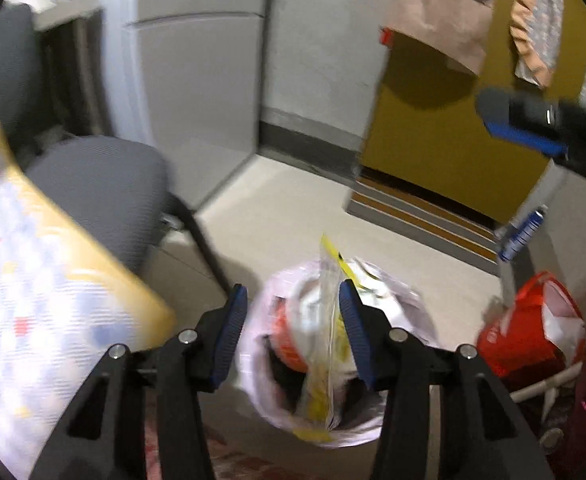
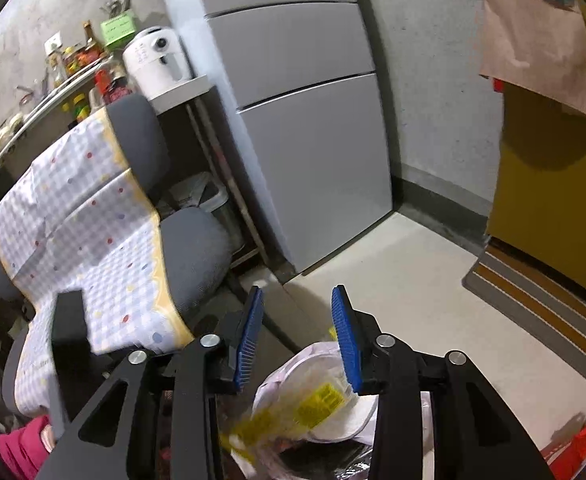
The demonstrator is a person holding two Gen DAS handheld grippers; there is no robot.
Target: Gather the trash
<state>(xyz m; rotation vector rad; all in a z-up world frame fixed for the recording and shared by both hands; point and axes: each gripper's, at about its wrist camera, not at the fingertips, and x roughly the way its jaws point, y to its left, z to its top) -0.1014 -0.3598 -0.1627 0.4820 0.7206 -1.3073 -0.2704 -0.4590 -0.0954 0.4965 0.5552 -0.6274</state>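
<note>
A white trash bag (image 1: 389, 308) sits open on the floor, stuffed with waste; it also shows low in the right wrist view (image 2: 353, 412). A clear plastic wrapper with yellow print (image 1: 329, 344) hangs over the bag's mouth, between my left fingers, with no grip visible on it. My left gripper (image 1: 293, 336) is open just above the bag. The yellow-printed wrapper (image 2: 293, 408) is blurred below my right gripper (image 2: 297, 336), which is open and empty. The right gripper's fingers (image 1: 529, 128) also show at the upper right of the left wrist view.
A grey chair (image 2: 197, 256) with a checked cloth (image 2: 93, 240) stands left of the bag. A grey fridge (image 2: 301, 128) stands behind. A yellow door (image 1: 453, 128) and striped mat (image 1: 425, 216) are at the right. A red bag (image 1: 529, 328) stands right of the trash bag.
</note>
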